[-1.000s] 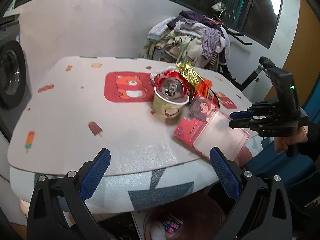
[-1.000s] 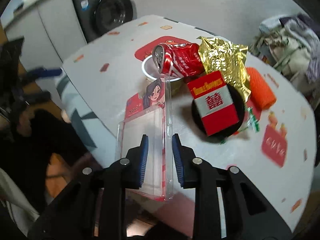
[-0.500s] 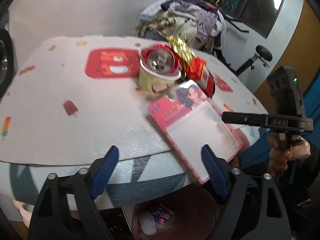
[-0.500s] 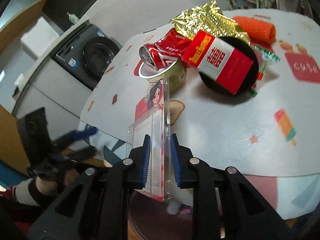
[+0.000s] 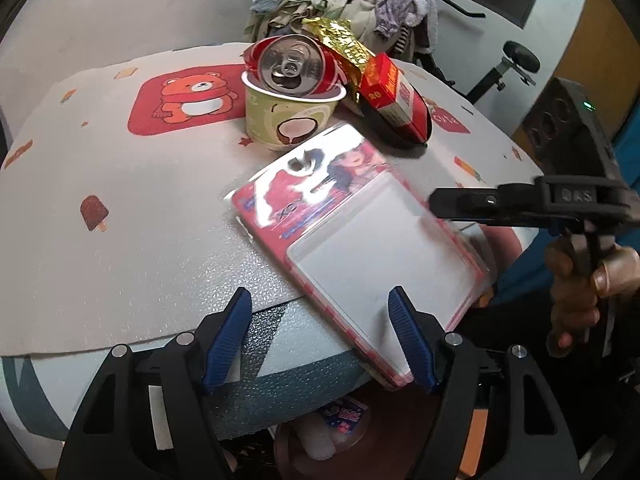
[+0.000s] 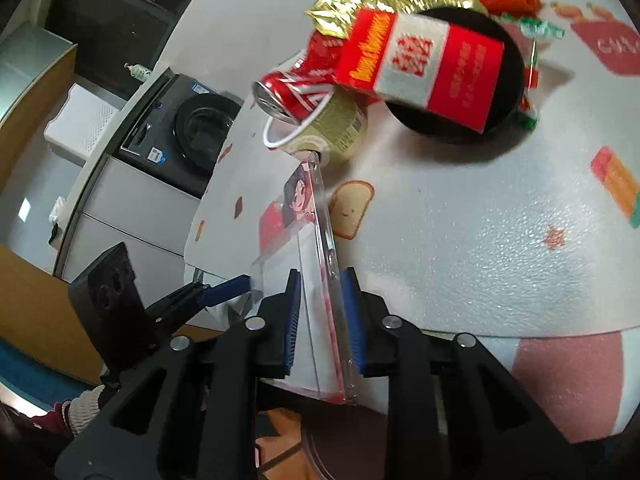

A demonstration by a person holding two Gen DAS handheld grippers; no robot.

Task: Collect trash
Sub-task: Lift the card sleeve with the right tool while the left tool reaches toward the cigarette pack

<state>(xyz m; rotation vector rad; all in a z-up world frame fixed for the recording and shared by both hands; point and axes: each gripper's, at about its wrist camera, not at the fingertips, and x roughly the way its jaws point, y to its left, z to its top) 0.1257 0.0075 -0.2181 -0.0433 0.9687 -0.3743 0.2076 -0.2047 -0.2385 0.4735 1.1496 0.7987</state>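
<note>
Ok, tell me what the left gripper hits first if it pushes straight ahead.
Likely the clear plastic package, held by the right gripper; it lies between the open left gripper fingers, though depth is unclear.

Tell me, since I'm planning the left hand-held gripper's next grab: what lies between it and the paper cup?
In the left wrist view, the plastic package and bare tablecloth separate the open left hand-held gripper from the paper cup.

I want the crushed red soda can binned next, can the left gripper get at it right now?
Probably yes. The left gripper is open and holds nothing. The crushed red soda can sits exposed atop the green paper cup; only the clear plastic blister pack lies low between them.
</note>
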